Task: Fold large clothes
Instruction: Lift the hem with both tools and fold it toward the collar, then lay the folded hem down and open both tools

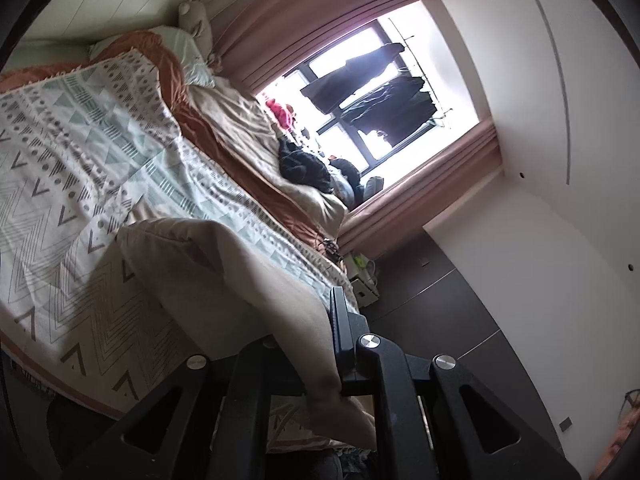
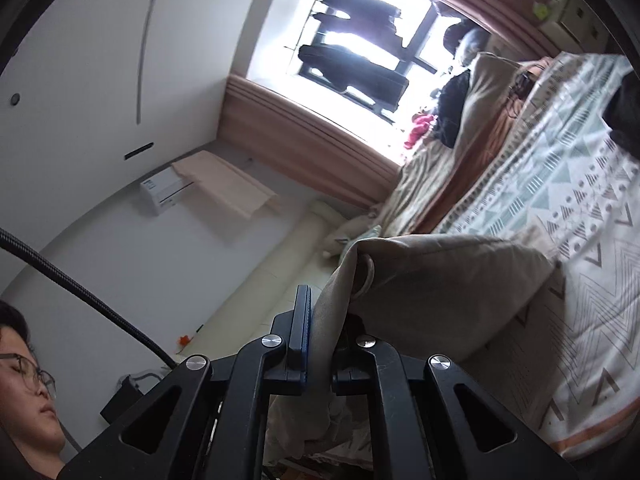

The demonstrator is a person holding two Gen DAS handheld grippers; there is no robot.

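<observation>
Both tongs pinch the beige garment [image 2: 440, 280] — the left tongs [image 1: 332, 344] clamp one edge, the right tongs [image 2: 320, 332] the other, by a metal ring. The cloth hangs between them and trails forward onto the patterned bed cover [image 1: 80, 152], its long axis running away from the person. No containers show.

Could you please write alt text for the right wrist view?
The right gripper is shut on a beige cloth that hangs from it over a bed with a patterned spread. Behind are a bright window with dark clothes hung outside, pink curtains and a white wall.
</observation>
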